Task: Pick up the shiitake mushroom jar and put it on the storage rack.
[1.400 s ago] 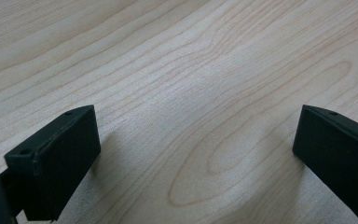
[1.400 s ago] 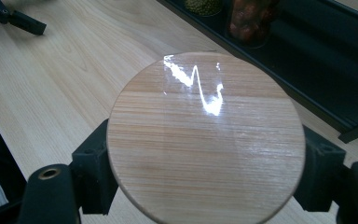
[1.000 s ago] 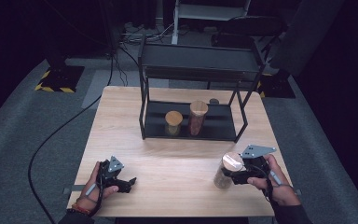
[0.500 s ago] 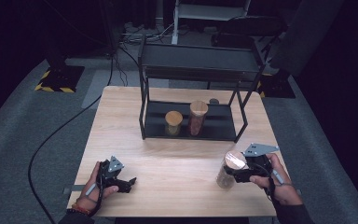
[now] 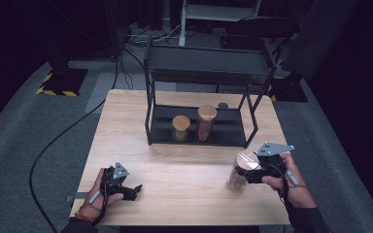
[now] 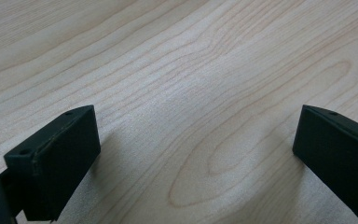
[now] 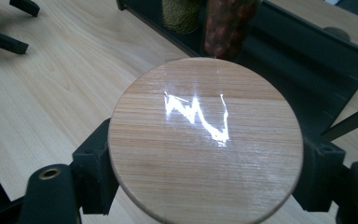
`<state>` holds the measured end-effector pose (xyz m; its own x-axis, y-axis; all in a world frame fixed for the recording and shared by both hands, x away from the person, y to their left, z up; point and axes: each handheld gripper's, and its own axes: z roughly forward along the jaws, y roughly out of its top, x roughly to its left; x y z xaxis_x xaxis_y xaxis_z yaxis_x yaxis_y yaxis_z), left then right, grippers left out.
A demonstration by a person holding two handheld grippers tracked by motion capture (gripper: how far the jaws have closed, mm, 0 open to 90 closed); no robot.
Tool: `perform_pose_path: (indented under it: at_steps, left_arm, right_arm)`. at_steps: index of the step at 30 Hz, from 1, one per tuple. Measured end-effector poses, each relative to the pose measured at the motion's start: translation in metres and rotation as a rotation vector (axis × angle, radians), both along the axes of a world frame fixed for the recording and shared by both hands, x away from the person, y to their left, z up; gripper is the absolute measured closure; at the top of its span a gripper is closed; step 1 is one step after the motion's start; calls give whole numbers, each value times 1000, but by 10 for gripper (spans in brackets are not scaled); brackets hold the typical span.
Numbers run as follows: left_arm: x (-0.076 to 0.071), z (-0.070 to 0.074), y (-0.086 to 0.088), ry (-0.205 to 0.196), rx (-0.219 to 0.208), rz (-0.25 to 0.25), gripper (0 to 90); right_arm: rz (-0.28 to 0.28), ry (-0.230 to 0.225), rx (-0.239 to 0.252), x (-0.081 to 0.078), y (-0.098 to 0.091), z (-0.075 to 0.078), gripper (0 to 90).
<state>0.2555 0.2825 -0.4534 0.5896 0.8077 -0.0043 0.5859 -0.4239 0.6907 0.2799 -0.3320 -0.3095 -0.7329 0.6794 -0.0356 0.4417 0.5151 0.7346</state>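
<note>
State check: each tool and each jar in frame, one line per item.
left tool: open, nothing between the jaws, low over the table.
right tool: shut on held jar.
held jar: upright, wooden lid on, at the table's right front; whether it rests on the table, cannot tell.
short jar: upright, lidded, on the rack bottom shelf.
tall jar: upright, lidded, beside the short jar on the same shelf.

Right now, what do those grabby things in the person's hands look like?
Each tool is black. The left tool and the right tool both carry a grey three-cornered plate on top. Seen close up, the jaws are blocky black pads with small screw holes. The left hand has a reddish band at the wrist; the right hand has a dark sleeve and a thin strap.
</note>
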Motion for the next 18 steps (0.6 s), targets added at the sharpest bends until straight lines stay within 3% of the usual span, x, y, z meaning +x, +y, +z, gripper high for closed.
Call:
perform_pose_path:
  at_steps: [12, 18]
  left_arm:
    - [0, 0, 0, 0, 0, 0, 3]
    - [0, 0, 0, 0, 0, 0, 3]
  right_arm:
    - [-22, -45, -18, 6, 8, 17, 242]
    - [-34, -45, -21, 14, 13, 21, 241]
